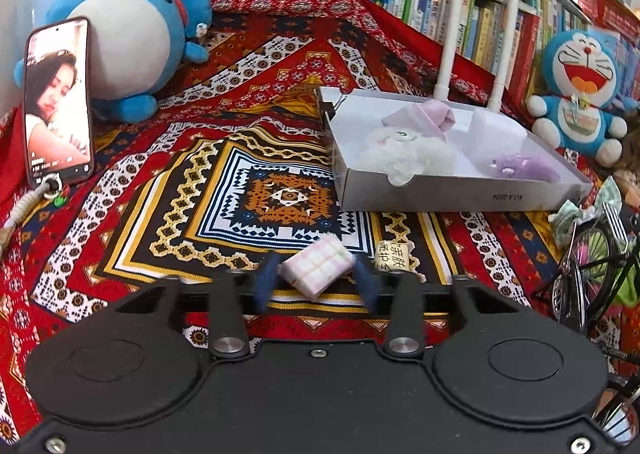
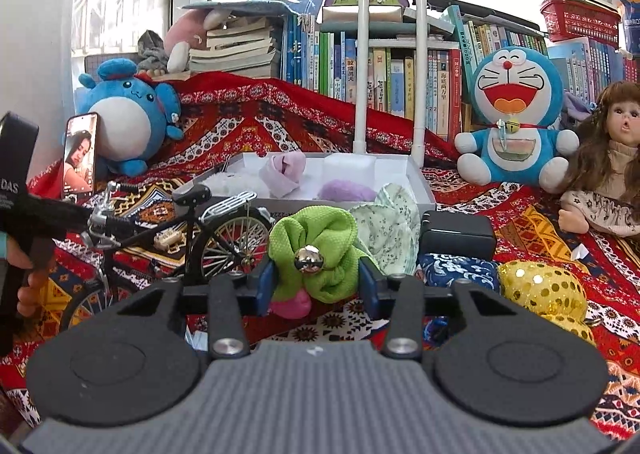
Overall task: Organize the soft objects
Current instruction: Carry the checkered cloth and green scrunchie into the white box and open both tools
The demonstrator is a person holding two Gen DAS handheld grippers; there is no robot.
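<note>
Both open: left gripper point(image 1: 318, 281) around checked block point(image 1: 318, 267), right gripper point(image 2: 317, 286) around green pouch point(image 2: 316, 254).

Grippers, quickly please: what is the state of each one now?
Left gripper: open around the pink checked block, not clamped.
Right gripper: open around the green cloth toy.

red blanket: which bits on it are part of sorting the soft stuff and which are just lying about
Part of the job:
pink checked pad between the left gripper fingers
green cloth pouch between the right gripper fingers
white tray holding the white fluffy toy and purple plush

Lying about:
phone
toy bicycle
doll
books
</note>
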